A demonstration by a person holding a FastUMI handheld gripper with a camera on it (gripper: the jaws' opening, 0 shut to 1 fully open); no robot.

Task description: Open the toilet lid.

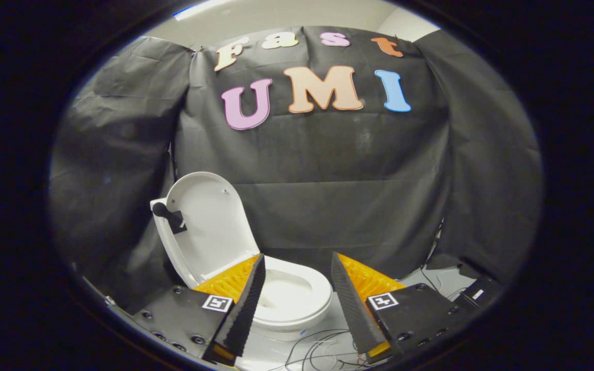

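A white toilet (289, 296) stands on the floor beyond my fingers, its bowl showing between them. Its white lid (209, 226) is raised upright and leans back toward the black cloth wall. A small black knob (165, 214) sticks out from the lid's left edge. My gripper (297, 265) is open, the fingers wide apart with nothing between them. The left finger overlaps the lid's lower right corner in view, but whether it touches is unclear.
Black cloth covers the wall behind and to both sides. Thin cables (317, 345) lie on the pale floor just below the toilet. More cables and a dark box (475, 291) sit at the right by the cloth's foot.
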